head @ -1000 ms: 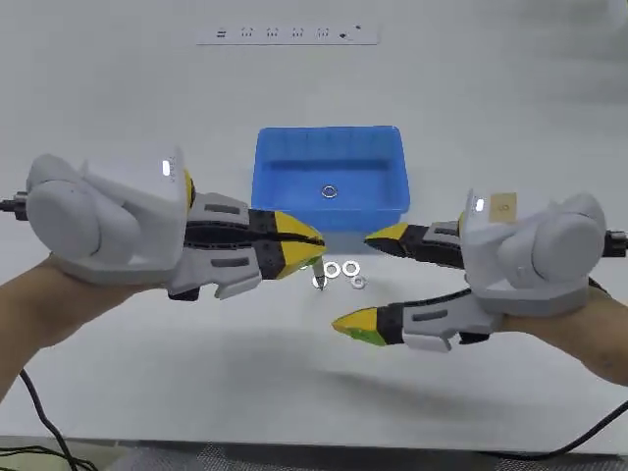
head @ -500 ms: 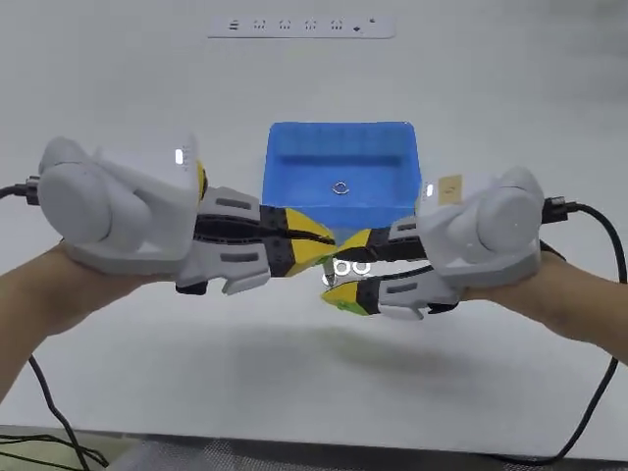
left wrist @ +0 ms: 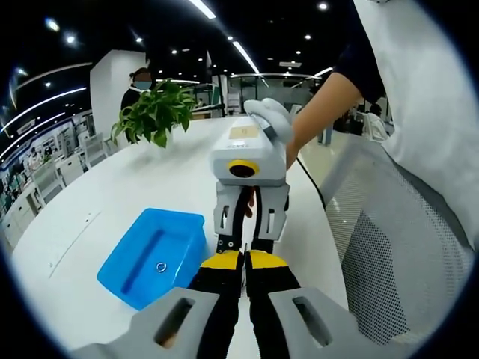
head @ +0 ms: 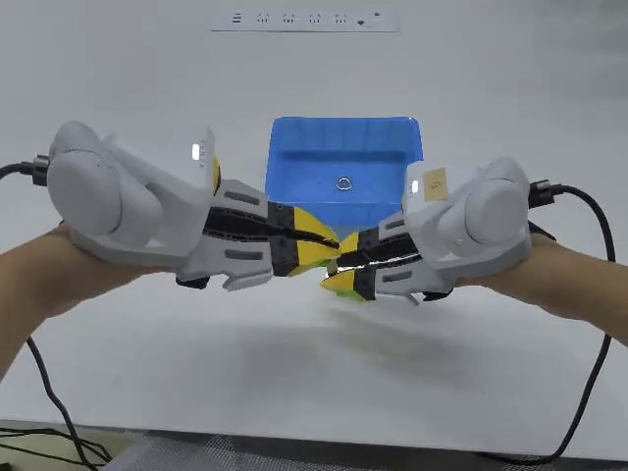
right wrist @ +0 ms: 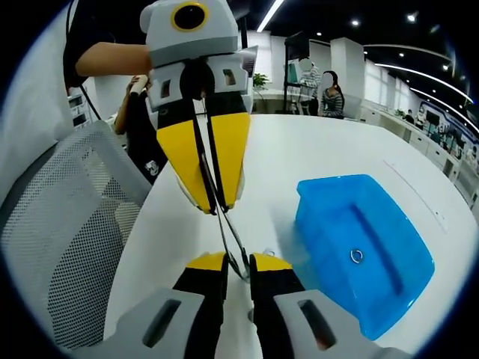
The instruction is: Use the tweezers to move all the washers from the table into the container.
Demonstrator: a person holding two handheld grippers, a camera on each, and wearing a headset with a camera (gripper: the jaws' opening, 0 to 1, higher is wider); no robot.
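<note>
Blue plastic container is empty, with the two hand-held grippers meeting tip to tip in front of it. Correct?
Not empty: the head view shows one small metal washer lying inside the blue plastic container. The rest stands.

head cam: above, fwd-down | L+R cams: close, facing each other | shared: container (head: 378, 169)

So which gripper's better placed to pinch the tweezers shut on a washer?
Right, probably. The right gripper has its jaws closed around the tweezers' legs near the tips, while the left gripper just holds their rear end.
</note>
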